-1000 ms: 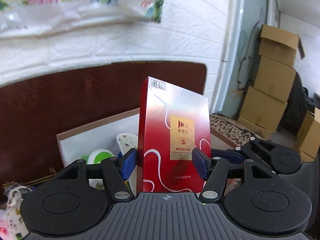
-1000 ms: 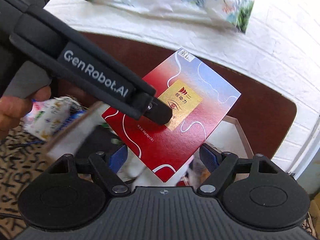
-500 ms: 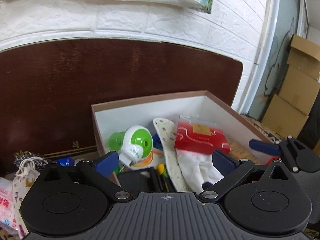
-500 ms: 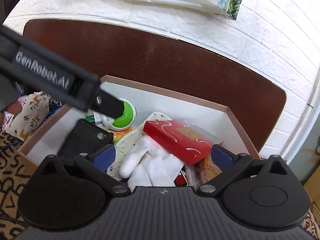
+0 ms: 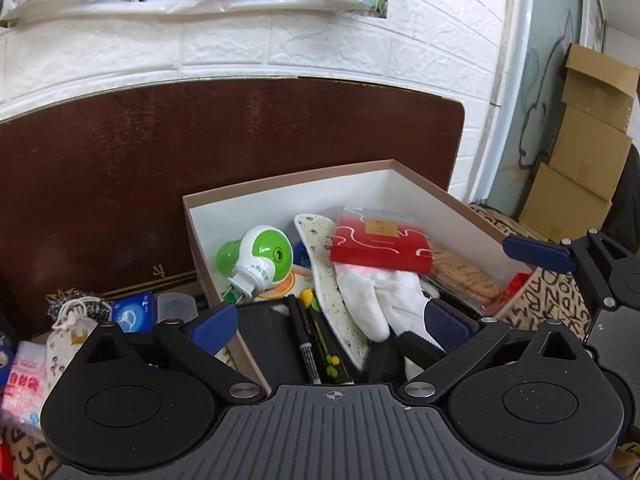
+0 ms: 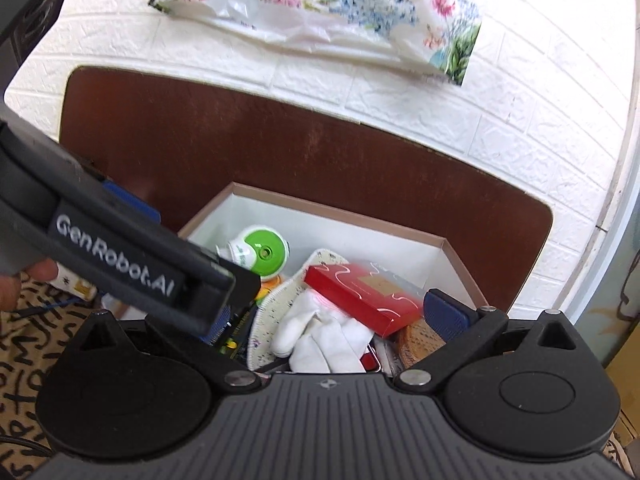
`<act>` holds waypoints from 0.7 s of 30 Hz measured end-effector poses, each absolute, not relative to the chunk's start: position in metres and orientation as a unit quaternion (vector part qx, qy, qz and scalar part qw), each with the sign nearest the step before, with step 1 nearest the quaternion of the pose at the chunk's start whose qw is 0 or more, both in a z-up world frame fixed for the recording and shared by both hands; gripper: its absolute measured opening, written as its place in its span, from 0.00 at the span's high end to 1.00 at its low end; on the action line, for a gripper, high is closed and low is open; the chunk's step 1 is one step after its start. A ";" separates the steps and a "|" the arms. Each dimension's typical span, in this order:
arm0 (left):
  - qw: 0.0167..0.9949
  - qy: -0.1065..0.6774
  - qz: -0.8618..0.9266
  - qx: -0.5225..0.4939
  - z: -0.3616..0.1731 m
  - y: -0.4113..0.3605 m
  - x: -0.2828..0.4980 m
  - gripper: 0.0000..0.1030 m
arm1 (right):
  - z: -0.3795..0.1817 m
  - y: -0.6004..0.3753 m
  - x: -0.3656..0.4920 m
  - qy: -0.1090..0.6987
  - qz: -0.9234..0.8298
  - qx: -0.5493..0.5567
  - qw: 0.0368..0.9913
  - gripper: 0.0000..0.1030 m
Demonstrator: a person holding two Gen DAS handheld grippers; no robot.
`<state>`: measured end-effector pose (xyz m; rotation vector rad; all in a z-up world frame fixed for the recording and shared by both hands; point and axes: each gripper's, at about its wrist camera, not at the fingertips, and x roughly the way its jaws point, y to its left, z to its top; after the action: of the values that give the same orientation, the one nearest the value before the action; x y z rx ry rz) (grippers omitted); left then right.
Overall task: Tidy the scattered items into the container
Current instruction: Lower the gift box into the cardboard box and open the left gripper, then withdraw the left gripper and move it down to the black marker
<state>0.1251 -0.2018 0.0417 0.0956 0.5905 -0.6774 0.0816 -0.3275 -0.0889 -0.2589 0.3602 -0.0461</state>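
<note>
The red carton (image 5: 380, 246) lies flat in the white-lined cardboard box (image 5: 280, 196), on top of a white glove (image 5: 376, 296). A green-and-white plug-in device (image 5: 256, 258), a speckled insole (image 5: 320, 264) and pens (image 5: 306, 336) lie beside it. My left gripper (image 5: 328, 324) hangs open over the box's near end, holding nothing. My right gripper (image 6: 332, 320) is also open and empty above the glove (image 6: 320, 340) and red carton (image 6: 360, 300). The left gripper's body (image 6: 120, 256) hides its left finger. The right gripper's blue fingertip (image 5: 536, 254) shows at the box's right side.
Left of the box lie a drawstring pouch (image 5: 68, 336), a blue packet (image 5: 134, 316) and a pink-and-white packet (image 5: 24, 380). A dark wooden board (image 5: 120, 168) stands behind the box against a white brick wall. Stacked cartons (image 5: 588, 152) fill the far right. Patterned cloth (image 6: 32, 340) covers the surface.
A second ago the red carton stood upright between the jaws above the box. It now lies flat inside. Both grippers have opened wide and drawn back.
</note>
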 end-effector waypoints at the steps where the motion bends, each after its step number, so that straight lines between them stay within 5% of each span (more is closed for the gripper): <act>1: 0.901 0.284 -0.325 0.045 0.043 -0.199 0.121 0.00 | -0.088 -0.325 0.078 0.176 -0.023 -0.128 0.976 0.00; 21: 0.912 0.291 -0.288 0.007 0.009 -0.098 0.000 0.00 | -0.115 -0.231 -0.014 0.181 0.051 -0.097 0.977 0.00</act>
<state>-0.0004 -0.0982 0.0092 0.0153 0.5986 -0.5945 -0.0141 -0.2310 -0.1145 -0.1962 0.3641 0.1018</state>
